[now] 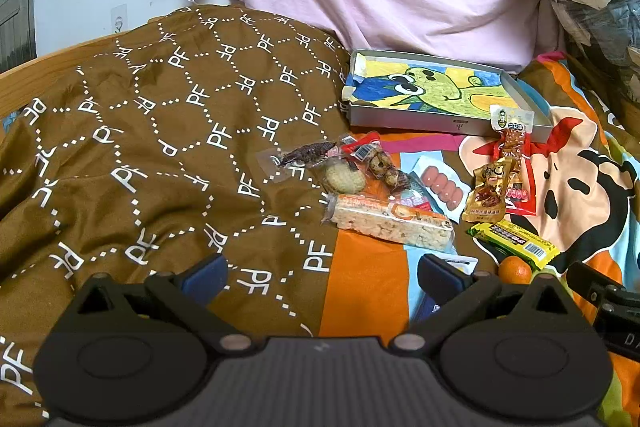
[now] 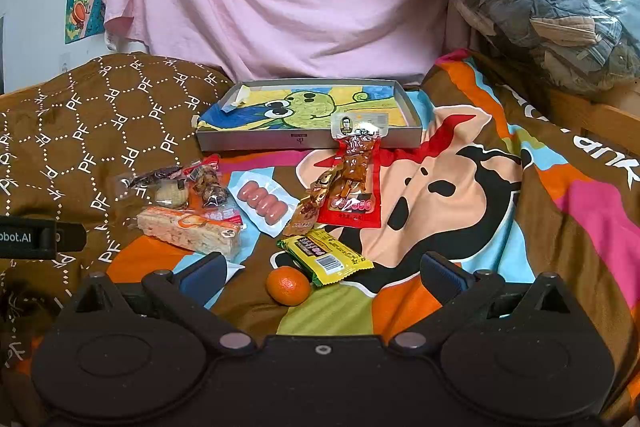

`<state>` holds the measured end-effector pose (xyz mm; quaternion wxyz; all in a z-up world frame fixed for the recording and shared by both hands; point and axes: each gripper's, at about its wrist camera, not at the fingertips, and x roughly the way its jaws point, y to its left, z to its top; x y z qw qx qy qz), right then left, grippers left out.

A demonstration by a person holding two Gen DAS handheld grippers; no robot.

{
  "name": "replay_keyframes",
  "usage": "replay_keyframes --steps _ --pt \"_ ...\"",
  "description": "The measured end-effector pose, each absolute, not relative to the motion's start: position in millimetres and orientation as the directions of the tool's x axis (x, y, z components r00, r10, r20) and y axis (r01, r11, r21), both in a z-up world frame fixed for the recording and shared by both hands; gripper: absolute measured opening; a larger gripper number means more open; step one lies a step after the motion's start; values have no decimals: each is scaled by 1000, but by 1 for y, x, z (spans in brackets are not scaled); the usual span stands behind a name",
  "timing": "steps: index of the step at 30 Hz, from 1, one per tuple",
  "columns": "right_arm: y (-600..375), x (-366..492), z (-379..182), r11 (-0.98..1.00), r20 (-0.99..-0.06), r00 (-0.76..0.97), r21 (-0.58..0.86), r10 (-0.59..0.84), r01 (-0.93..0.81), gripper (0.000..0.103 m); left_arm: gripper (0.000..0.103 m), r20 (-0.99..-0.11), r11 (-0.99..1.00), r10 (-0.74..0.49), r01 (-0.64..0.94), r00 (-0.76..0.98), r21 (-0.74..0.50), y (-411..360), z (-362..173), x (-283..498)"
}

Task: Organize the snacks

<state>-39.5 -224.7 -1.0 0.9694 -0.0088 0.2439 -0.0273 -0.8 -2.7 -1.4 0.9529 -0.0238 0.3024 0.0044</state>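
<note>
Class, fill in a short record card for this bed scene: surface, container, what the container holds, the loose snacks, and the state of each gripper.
surface: bed with a brown patterned cover and a cartoon blanket
container: shallow grey box, open, cartoon drawing inside
in container: no snack lies fully inside; the top of a red sealed pack leans on its front wall
loose snacks: rice crispy bar, sausage pack, yellow wrapped bar, mandarin, several small sealed packs
left gripper: open, holding nothing
right gripper: open, holding nothing

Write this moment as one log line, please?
stage: start | left gripper: open, empty | right gripper: open, empty, above orange | tray: no snacks inside | snacks: on bed
</note>
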Motion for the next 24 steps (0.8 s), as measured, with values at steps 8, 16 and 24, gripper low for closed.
replay_keyframes --steps 8,16,24 --pt "-225 -40 -1 998 -473 879 -30 -57 49 102 103 -577 999 -7 -20 817 -42 -1 -3 1" --pt "-225 -39 -1 998 -474 879 -30 -57 48 102 103 -577 999 -7 -20 817 -41 -1 -3 1" --pt "-225 -39 -1 998 -475 878 -31 -57 48 102 103 -577 999 -8 -20 817 -41 -1 -3 1"
